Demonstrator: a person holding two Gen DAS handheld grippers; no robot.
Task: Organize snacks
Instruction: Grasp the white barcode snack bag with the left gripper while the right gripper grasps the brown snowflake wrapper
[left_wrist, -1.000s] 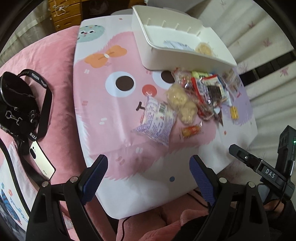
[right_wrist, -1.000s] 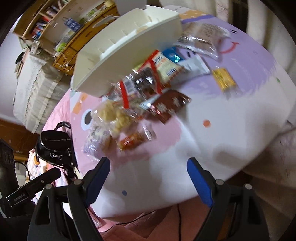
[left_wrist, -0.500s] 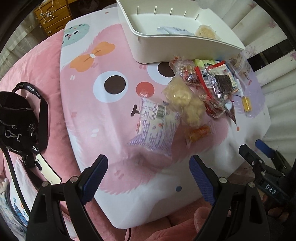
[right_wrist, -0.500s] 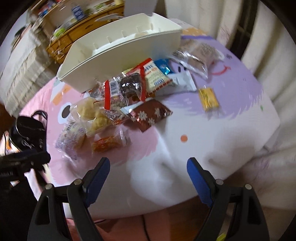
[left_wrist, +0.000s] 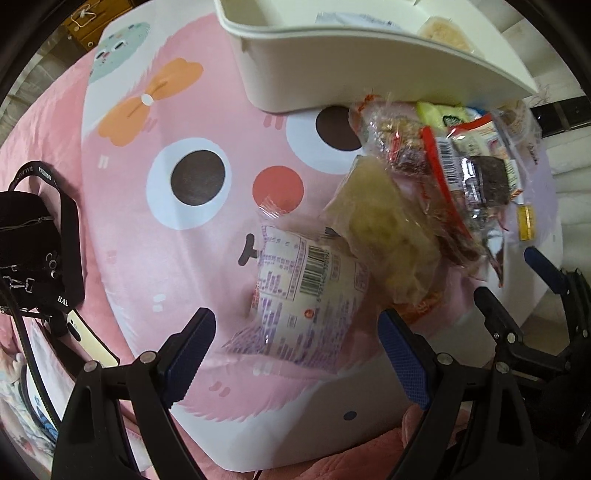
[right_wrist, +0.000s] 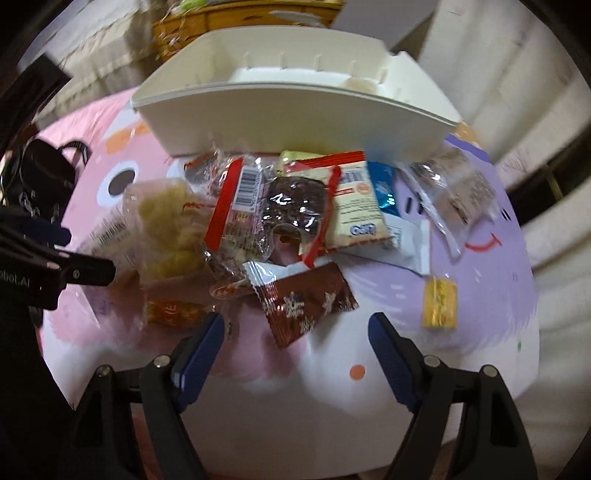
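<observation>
A pile of snack packets lies on the cartoon-print table (left_wrist: 207, 258) in front of a white bin (left_wrist: 332, 74). My left gripper (left_wrist: 295, 354) is open, its fingers either side of a white and purple barcode packet (left_wrist: 306, 291). A clear bag of yellow puffs (left_wrist: 388, 236) lies beside it. My right gripper (right_wrist: 295, 350) is open just before a brown snowflake packet (right_wrist: 306, 302). The bin (right_wrist: 295, 110) holds a couple of snacks at its right end. A small yellow packet (right_wrist: 439, 302) lies apart at the right.
A black bag (left_wrist: 33, 251) and a phone (left_wrist: 88, 339) lie on the pink bedding left of the table. White curtains (right_wrist: 535, 92) hang behind the table on the right. A wooden cabinet (right_wrist: 240, 18) stands behind the bin.
Both grippers have moved closer to the snack pile. The left now straddles the barcode packet; the right has swung round to face the bin and the brown packet.
</observation>
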